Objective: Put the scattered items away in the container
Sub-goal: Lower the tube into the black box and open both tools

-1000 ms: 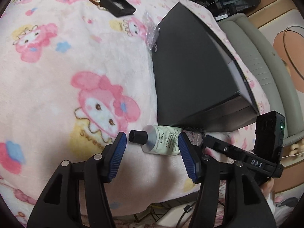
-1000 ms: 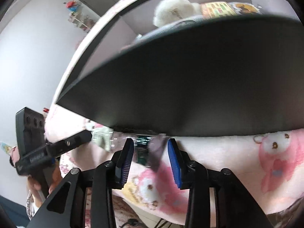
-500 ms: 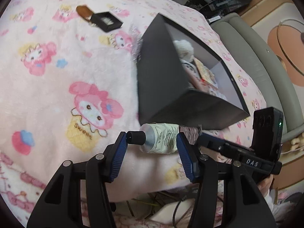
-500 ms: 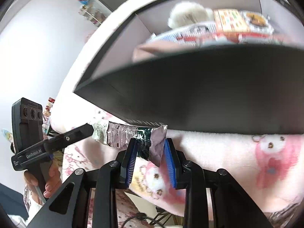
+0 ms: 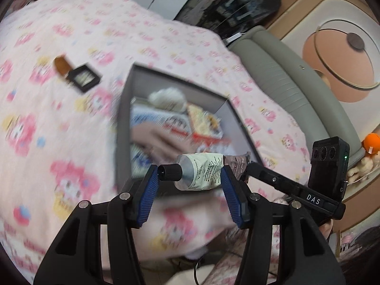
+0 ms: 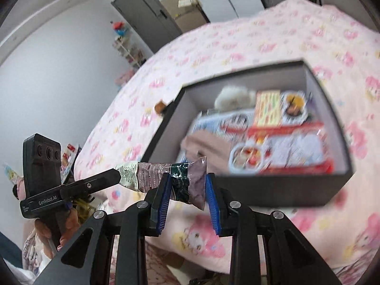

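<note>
Blue-padded, the left gripper (image 5: 190, 185) clamps the cap end of one tube (image 5: 199, 174), while the right gripper (image 6: 187, 187), whose jaws have just been closing, pinches that tube's flat crimped end; the tube hangs between both, above the pink blanket (image 5: 71, 118). Ahead of both grippers lies one black box (image 6: 273, 187), its contents blurred: a fluffy white thing and several packets. Beyond, left of the box, one small black case (image 5: 83, 78) sits, half hidden in the right view.

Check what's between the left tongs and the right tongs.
One tube bridges them: cap end in the left tongs, crimped end in the right tongs, whose jaws have just been closing on it. Both wrist views show it.
</note>
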{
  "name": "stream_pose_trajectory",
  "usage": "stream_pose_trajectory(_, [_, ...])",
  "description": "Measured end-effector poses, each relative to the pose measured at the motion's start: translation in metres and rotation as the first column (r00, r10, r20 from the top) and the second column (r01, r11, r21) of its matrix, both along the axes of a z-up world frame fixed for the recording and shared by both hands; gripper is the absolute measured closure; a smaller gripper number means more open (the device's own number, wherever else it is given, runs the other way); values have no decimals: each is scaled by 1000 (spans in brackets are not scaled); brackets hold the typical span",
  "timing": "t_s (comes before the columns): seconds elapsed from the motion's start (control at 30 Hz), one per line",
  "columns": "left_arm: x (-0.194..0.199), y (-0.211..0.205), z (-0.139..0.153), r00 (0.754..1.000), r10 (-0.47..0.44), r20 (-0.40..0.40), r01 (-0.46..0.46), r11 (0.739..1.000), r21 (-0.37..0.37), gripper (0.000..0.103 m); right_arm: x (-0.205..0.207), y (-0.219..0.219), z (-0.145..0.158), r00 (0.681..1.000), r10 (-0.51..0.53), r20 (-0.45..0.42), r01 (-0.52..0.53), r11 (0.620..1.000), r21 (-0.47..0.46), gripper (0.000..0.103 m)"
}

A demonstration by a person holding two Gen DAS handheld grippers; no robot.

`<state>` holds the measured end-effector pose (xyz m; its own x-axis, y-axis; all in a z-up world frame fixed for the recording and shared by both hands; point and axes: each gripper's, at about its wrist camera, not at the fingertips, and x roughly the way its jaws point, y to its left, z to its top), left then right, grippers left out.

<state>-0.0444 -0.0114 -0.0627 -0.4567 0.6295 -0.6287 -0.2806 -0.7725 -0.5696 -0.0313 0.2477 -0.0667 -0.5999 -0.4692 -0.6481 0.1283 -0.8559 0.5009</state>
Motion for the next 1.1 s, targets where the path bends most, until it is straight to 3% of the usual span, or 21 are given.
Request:
stream_pose_trajectory(0.2, [-51, 33, 2, 1000, -7, -3, 7, 1000, -2, 50, -29, 26, 6, 997, -76, 1, 76, 997, 26, 77])
stream_pose_trajectory(0.33, [-73, 45, -13, 999, -9, 51, 9, 1000, -11, 50, -42, 35, 3, 996, -81, 21, 80, 995, 64, 77])
stream_pose_trajectory(0.47, [-83, 60, -32, 991, -13, 134, 25, 996, -89, 50, -58, 38, -13, 993, -83, 82, 76, 994, 80, 77])
stream_pose_trajectory(0.7, [-106, 83, -50, 986, 7, 167, 31, 974, -225, 47, -85, 49, -35, 984, -108, 138, 100, 993, 66, 77])
stream_pose_trajectory(0.87, [-119, 102, -65, 972, 43, 232, 40, 939, -341, 44, -105, 50, -62, 952, -103, 289, 76, 992, 102, 75])
stream_pose_trajectory(0.97, [-112, 104, -61, 979, 50, 198, 29, 926, -376, 44, -97, 51, -57, 960, -128, 248, 99, 987, 126, 75])
stream_pose_trajectory(1.1, [-101, 101, -44, 991, 69, 114, -22, 929, -370, 46, -81, 50, -40, 975, -178, 130, 156, 974, 167, 75])
